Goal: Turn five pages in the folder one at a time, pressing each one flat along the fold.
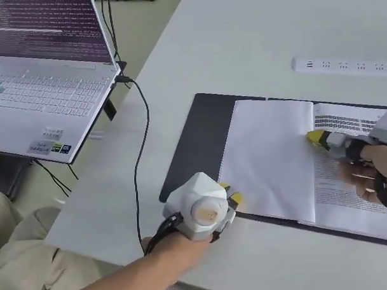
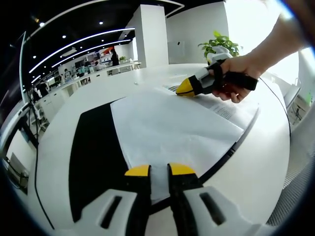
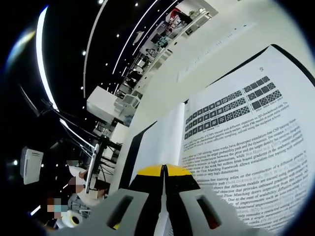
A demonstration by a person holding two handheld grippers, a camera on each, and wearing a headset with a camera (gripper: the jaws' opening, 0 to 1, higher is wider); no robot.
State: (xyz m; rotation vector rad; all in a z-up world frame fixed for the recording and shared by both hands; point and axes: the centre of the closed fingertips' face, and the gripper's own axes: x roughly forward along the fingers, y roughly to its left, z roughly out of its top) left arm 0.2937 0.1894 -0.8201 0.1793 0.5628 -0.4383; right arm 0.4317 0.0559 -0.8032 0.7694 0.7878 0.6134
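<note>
Right gripper (image 1: pixel 315 137), jaws together, is pressing the fold of the folder (image 1: pixel 196 135) lying open on the table (image 1: pixel 241 41). Left gripper (image 1: pixel 231 196), jaws slightly apart, is steadying the near edge of the turned page (image 1: pixel 267 155).

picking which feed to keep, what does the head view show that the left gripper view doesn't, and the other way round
Head view adds the laptop and its cable, off to the left of the folder. Left gripper view adds the room beyond the bench: a potted plant, a white pillar and ceiling lights. Shared: the open folder, the blank page with the left gripper at its near edge, and the right gripper, held in a hand, at the fold.
</note>
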